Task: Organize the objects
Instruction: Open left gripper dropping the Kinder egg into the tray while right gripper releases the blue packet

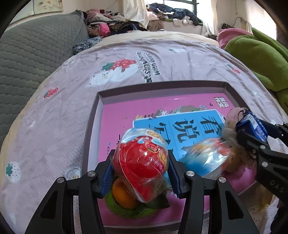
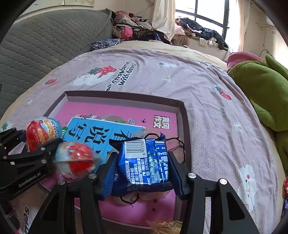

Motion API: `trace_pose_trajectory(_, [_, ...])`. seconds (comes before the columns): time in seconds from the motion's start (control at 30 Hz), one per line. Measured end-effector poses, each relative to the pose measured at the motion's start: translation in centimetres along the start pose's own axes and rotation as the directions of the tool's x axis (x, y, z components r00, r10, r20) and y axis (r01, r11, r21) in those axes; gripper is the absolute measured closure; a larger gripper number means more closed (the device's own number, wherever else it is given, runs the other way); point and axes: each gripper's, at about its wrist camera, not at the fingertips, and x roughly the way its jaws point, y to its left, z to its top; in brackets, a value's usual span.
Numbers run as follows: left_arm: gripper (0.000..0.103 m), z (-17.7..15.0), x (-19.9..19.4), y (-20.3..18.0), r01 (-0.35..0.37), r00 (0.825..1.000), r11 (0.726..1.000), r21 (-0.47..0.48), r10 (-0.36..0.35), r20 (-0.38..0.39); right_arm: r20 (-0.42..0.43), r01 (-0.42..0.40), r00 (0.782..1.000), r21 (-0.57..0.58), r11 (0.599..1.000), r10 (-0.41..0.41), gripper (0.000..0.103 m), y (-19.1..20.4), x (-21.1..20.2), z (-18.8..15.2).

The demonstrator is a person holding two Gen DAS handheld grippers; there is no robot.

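While the left tool (image 1: 140,169) pinches a red toy egg (image 1: 141,162) and the right tool (image 2: 142,165) a blue snack packet (image 2: 145,162), both hang directly above the tray (image 2: 183,117) (a second egg (image 2: 75,160) lies between them).

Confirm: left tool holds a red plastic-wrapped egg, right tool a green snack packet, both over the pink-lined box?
Not quite. The right tool holds a blue foil snack packet, not green, as the right wrist view shows. The rest stands.

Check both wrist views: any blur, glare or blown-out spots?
Left wrist view: second egg beside the held red egg is smeared; window washed out. Right wrist view: sharp, window blown out, glare on the blue packet. Both bend the box edges.
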Motion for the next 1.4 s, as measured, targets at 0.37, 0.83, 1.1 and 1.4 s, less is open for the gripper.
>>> trace_pose_trajectory(0.37, [0.034,0.2,-0.7,0.7,0.019,1.000,1.000,-0.021,-0.018,0.016,0.028,-0.027,0.999,0.032,0.999,0.026,0.049,-0.8,-0.4,0.4])
trace_pose_trajectory(0.83, [0.030,0.3,-2.6,0.6,0.044,0.998,0.999,-0.015,-0.043,0.046,0.107,-0.069,0.992,0.048,0.996,0.063,0.043,-1.4,-2.4,1.3])
trace_pose_trajectory(1.1, [0.030,-0.3,-3.2,0.4,0.051,0.997,0.999,-0.013,-0.050,0.051,0.132,-0.078,0.989,0.060,0.995,0.070,0.043,-2.0,-3.7,1.9])
trace_pose_trajectory(1.4, [0.029,-0.4,-4.1,0.2,0.047,0.996,0.999,-0.016,-0.045,0.071,0.152,-0.076,0.986,0.057,0.995,0.066,0.043,-2.0,-4.7,2.1])
